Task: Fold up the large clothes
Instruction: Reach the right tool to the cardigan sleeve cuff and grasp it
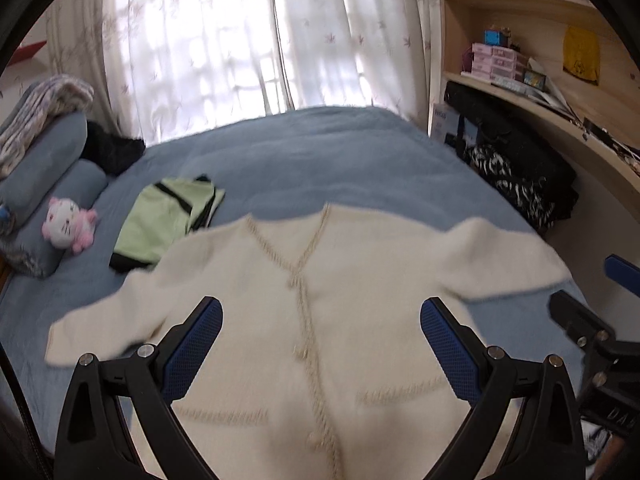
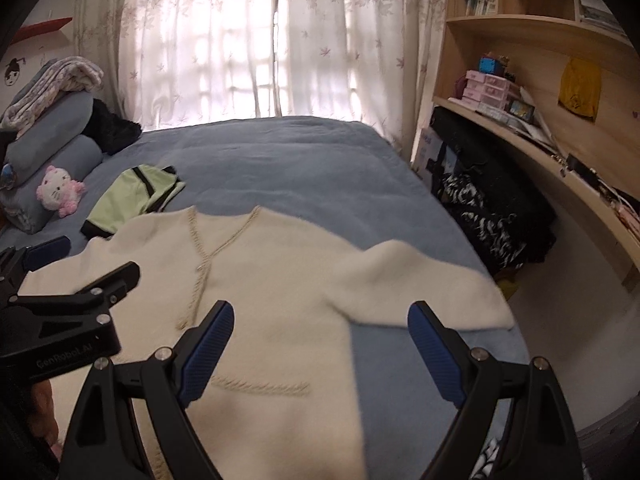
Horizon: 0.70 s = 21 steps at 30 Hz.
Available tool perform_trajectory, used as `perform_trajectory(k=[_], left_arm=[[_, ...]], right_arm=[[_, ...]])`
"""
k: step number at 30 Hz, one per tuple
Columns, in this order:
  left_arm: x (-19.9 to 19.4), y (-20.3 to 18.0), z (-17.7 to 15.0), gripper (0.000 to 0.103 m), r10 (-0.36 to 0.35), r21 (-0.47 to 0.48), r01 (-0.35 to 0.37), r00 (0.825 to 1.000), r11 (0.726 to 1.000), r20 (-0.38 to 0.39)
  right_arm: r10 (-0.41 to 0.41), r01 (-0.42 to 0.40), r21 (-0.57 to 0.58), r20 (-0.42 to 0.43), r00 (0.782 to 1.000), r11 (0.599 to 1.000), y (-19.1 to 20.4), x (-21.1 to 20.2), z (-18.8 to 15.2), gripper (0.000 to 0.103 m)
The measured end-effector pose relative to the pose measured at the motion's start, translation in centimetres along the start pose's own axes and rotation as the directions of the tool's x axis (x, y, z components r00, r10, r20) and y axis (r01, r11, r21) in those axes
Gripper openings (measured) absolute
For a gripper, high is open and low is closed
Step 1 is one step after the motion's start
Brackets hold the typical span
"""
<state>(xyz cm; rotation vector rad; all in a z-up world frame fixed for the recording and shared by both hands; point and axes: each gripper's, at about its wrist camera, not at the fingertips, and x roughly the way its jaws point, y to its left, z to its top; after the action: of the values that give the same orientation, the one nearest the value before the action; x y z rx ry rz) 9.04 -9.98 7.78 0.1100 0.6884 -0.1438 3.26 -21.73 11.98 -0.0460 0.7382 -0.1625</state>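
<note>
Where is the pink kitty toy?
The pink kitty toy sits on the left side of the blue bed in both views, leaning against the blue pillows, just left of the folded green garment.

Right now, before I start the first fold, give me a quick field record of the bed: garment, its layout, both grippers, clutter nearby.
garment: cream cardigan, front up, buttoned
layout: spread on the blue bedcover, sleeves out to both sides, neckline toward the window
left gripper: open, above the cardigan's middle, holding nothing
right gripper: open, above the right sleeve side, holding nothing
nearby: folded green garment just beyond the left shoulder; pink plush toy by the pillows
</note>
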Motion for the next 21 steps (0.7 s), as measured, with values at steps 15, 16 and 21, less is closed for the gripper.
perform_trajectory(k=[15,16,21], left_arm=[[14.1,-7.5,4.7,0.098,0.009,0.007,-0.009,0.997,1.000,-0.076],[15.4,-8.3,4.4,0.098,-0.002,0.016,0.004,0.995,1.000,-0.098],[20.7,-11.6,2.5,0.098,-0.033,0.020,0.037,0.986,0.999,-0.161]], right_arm=[[-0.038,0.148,0.434,-0.251,0.967,0.889,-20.7,14.9,-1.0,0.089],[-0.038,0.164,0.454,-0.273,0.961,0.876,-21.7,15.8,-1.8,0.089],[0.028,0.227,0.623,-0.372,0.928,0.749,-28.2,20.4,-6.1,0.089]])
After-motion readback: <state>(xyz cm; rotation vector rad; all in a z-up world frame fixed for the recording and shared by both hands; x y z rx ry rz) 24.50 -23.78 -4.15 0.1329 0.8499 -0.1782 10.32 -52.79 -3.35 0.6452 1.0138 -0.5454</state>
